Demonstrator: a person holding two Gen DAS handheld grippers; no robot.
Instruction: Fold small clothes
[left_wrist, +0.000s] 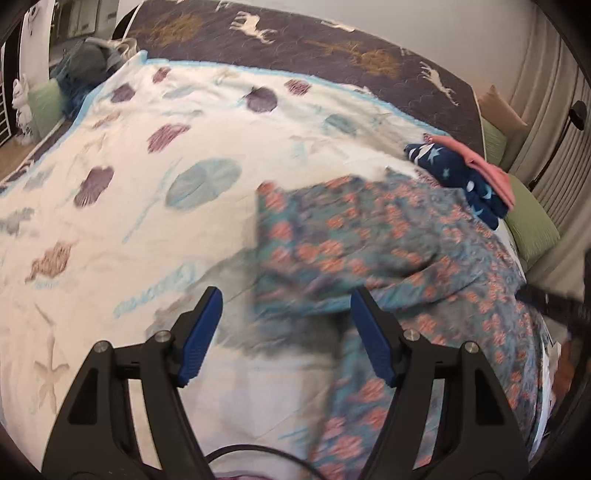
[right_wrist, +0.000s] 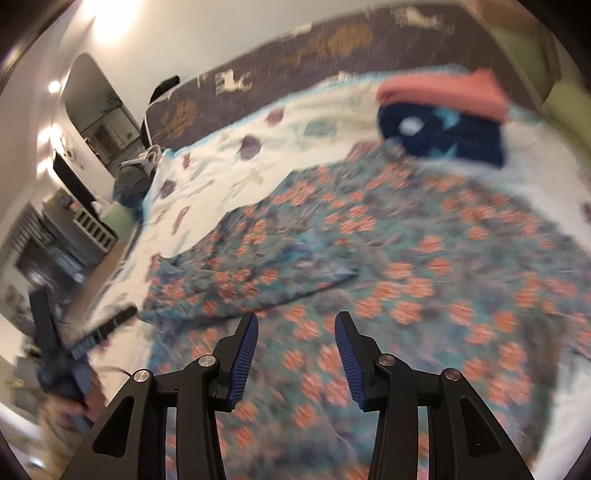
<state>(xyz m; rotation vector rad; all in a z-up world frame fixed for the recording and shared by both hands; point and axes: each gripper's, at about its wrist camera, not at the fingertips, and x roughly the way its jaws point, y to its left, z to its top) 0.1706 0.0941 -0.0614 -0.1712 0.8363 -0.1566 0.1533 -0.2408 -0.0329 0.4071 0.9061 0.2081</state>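
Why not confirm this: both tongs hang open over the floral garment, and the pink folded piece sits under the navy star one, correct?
The stacking order is wrong. In the right wrist view the pink folded piece lies on top of the navy star one, not under it. The rest holds: the left tongs and right tongs are both open over the floral garment.

- The bed has a dark cover printed with pale animals and tan plants.
- A white blanket with a light blue edge and purple and teal shell shapes lies spread over most of the bed.
- A floral garment, teal with orange flowers, lies on the blanket, one part folded over itself.
- Beyond it sits a folded pile: a navy piece with stars and a pink piece on top.
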